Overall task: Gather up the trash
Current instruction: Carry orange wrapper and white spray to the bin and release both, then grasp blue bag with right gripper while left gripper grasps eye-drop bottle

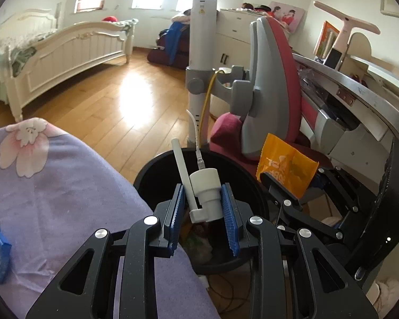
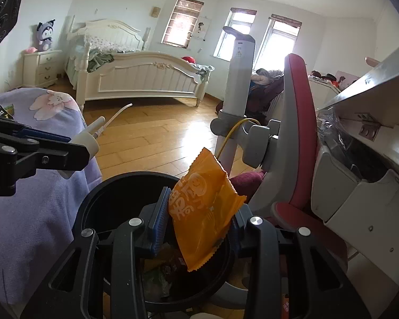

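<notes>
Trash held over the black bin

Trash sits in both of our grippers. Our left gripper is squeezed shut on a white plastic cap. Its blue pads press on both sides of the cap. A white tube sticks up beside the cap, and a thin white cable runs out from its top.

Our right gripper is closed on an orange snack wrapper. The wrapper is tilted, with one corner pointing up and one hanging down.

Both pieces hang right above the round black trash bin. We can see more trash lying deep inside the bin, but it is too dark to tell what it is.

Just left of the bin is a purple blanket with a pink flower on it. On the other side of the bin stands a red and gray chair. Farther away, across the shiny wooden floor, is a white bed.
</notes>
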The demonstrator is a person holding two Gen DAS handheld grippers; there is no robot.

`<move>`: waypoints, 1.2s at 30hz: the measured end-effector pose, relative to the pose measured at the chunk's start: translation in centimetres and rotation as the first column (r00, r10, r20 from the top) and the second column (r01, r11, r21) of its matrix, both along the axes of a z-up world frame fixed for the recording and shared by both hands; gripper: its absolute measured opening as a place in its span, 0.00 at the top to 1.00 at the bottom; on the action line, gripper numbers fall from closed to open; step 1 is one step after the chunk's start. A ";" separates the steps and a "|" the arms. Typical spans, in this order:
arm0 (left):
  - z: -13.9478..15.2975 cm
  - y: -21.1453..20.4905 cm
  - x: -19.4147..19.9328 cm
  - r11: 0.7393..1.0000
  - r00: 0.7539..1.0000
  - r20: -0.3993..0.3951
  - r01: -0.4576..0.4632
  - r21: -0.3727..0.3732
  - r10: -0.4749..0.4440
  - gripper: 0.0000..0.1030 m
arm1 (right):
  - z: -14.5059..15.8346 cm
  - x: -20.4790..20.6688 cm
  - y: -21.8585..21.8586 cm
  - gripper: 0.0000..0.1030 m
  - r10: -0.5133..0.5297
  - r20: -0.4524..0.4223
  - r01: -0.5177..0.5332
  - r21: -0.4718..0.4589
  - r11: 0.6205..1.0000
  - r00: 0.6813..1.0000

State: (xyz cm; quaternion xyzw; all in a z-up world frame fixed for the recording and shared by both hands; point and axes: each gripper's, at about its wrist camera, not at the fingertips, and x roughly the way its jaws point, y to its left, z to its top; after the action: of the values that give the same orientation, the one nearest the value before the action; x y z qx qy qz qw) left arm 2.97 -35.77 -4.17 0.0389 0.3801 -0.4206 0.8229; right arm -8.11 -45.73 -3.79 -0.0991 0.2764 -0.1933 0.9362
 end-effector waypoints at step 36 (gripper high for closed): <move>3.7 23.4 3.2 0.879 0.876 0.137 -0.473 0.056 0.462 0.32 | 4.6 4.9 11.3 0.44 0.413 0.001 -0.400 0.256 0.880 0.911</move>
State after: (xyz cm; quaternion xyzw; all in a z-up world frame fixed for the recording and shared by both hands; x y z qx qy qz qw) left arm 6.13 -12.32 -0.45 0.0071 0.3464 -0.1892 0.9188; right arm -3.24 -34.45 0.85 -0.0408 0.2966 0.0466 0.9530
